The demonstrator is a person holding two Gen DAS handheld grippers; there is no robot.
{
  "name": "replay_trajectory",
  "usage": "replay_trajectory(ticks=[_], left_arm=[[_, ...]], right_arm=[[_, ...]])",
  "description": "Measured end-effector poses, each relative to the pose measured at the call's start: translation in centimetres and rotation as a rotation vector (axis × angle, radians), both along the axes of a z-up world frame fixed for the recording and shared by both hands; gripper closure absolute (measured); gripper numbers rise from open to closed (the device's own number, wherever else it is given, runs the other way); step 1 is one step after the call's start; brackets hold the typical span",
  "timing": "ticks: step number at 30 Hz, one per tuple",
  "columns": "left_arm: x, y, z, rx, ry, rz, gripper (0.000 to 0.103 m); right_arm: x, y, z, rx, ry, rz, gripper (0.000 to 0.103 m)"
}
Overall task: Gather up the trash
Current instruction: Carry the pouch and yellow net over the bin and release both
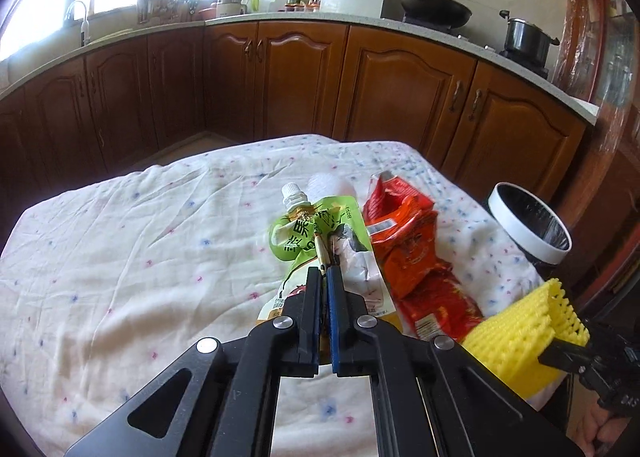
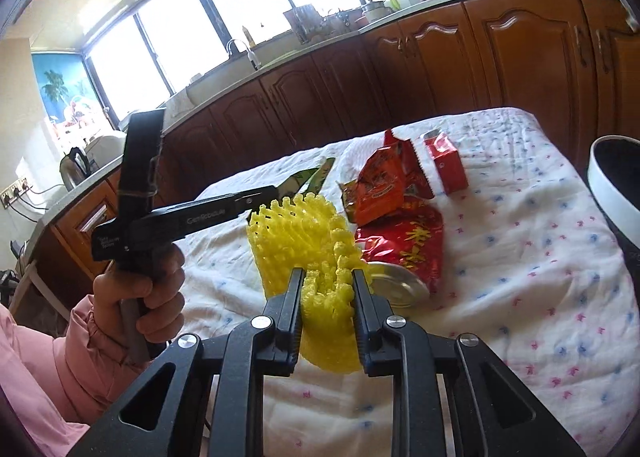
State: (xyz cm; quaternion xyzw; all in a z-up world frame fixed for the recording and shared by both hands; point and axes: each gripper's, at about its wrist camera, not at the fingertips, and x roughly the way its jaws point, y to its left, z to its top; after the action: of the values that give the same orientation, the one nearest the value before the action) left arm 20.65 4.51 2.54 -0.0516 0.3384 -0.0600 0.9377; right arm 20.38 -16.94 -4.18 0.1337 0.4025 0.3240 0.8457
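Bin-side is the right gripper (image 2: 326,277), clamping the yellow foam fruit net (image 2: 308,233); the left gripper (image 1: 325,275), farther off, pinches the green spouted drink pouch (image 1: 316,229); the white-rimmed black bin (image 1: 528,225) stands beyond the table's right edge.

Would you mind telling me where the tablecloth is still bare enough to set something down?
The tablecloth lies bare left of the green pouch, out to its left edge. There is also a bare strip between the red box and the bin. The middle is crowded: red wrappers, can lid, yellow foam net.
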Motion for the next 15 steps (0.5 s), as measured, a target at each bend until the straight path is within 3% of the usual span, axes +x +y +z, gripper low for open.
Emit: replay_trajectory(ticks=[6,15], left_arm=[[-1.5,-3.5,1.9,-0.017,-0.073,-0.107,0.102],[-0.1,-7.6,1.5,-0.037,-0.064,-0.243,0.102]], right_arm=[[0.0,-4.7,0.9,-0.005,-0.021,-0.124,0.081],[0.3,-11.1,0.7,-0.03,-0.018,-0.286,0.081]])
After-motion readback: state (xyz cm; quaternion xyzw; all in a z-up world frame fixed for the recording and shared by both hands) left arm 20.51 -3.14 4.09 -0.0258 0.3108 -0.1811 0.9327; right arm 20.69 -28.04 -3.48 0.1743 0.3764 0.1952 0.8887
